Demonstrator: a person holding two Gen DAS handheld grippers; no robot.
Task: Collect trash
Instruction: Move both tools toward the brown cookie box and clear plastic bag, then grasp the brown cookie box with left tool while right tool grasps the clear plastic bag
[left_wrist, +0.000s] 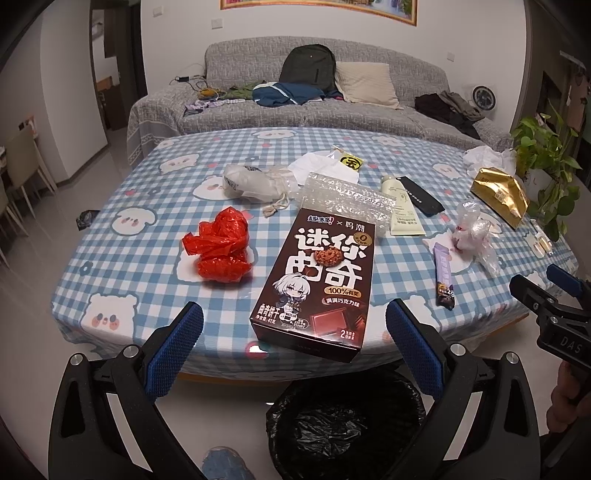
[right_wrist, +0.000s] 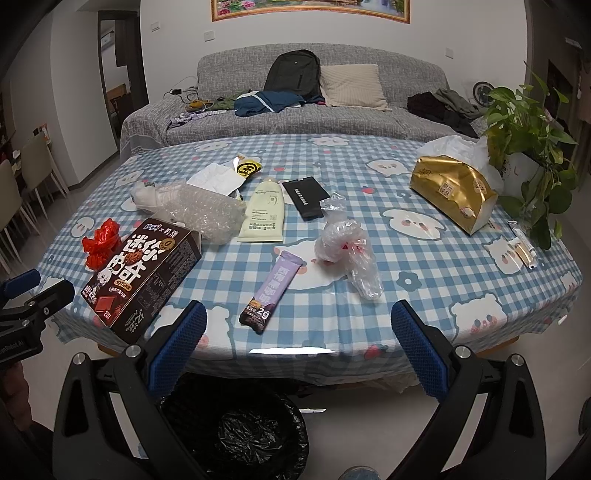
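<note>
A brown cookie box (left_wrist: 316, 280) (right_wrist: 142, 275) lies at the table's near edge, partly overhanging. My left gripper (left_wrist: 293, 321) is open, hanging just short of that box, its blue pads either side. My right gripper (right_wrist: 297, 319) is open too, in front of a purple sachet (right_wrist: 271, 291) (left_wrist: 444, 277). A crumpled red bag (left_wrist: 221, 251) (right_wrist: 101, 242) sits left of the box. A clear plastic bag (right_wrist: 347, 251) (left_wrist: 474, 232) lies right of the sachet. A bin with a black liner (left_wrist: 345, 424) (right_wrist: 236, 432) stands on the floor below both grippers.
Bubble wrap (left_wrist: 343, 201), a cream pouch (right_wrist: 264, 212), a black packet (right_wrist: 304, 195), white paper (right_wrist: 218, 179) and a gold tissue pack (right_wrist: 452, 192) lie on the checked tablecloth (right_wrist: 369, 314). A potted plant (right_wrist: 524, 147) stands at the right edge. A grey sofa (right_wrist: 332, 110) is behind.
</note>
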